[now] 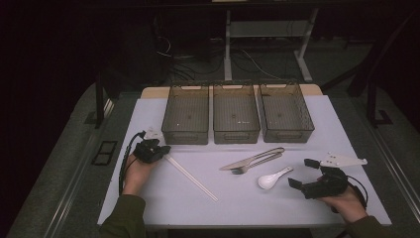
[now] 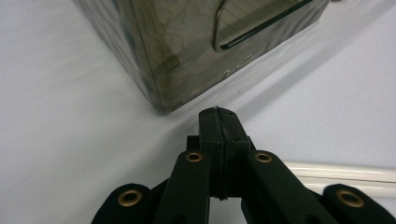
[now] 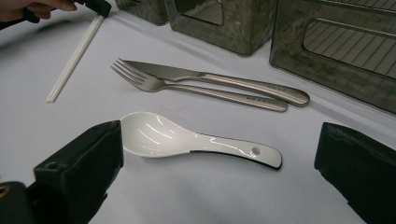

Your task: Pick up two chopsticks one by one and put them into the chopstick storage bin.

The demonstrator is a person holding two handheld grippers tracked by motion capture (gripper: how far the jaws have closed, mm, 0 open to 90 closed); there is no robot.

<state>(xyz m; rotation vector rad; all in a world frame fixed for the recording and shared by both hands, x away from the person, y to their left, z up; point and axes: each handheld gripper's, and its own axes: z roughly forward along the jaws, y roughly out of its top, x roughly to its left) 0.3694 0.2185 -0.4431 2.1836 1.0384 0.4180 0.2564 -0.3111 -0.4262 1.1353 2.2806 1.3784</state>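
While the chopsticks (image 1: 190, 176) lay slanted on the white table (image 1: 163, 208) with open surface either side, we held their upper end beside the left basket (image 1: 185, 113). Our left gripper (image 1: 157, 151) had its jaws pressed together on that end, hand low and tilted toward the basket's corner. Our right gripper (image 1: 301, 172) rested near the table's right edge, jaws spread wide, pointing at the white soup spoon (image 1: 273, 178). Knife (image 1: 252, 158) and fork (image 1: 257, 163) lay just beyond.

left gripper (image 1: 157, 150) jaws shut, right gripper (image 1: 301, 173) jaws wide
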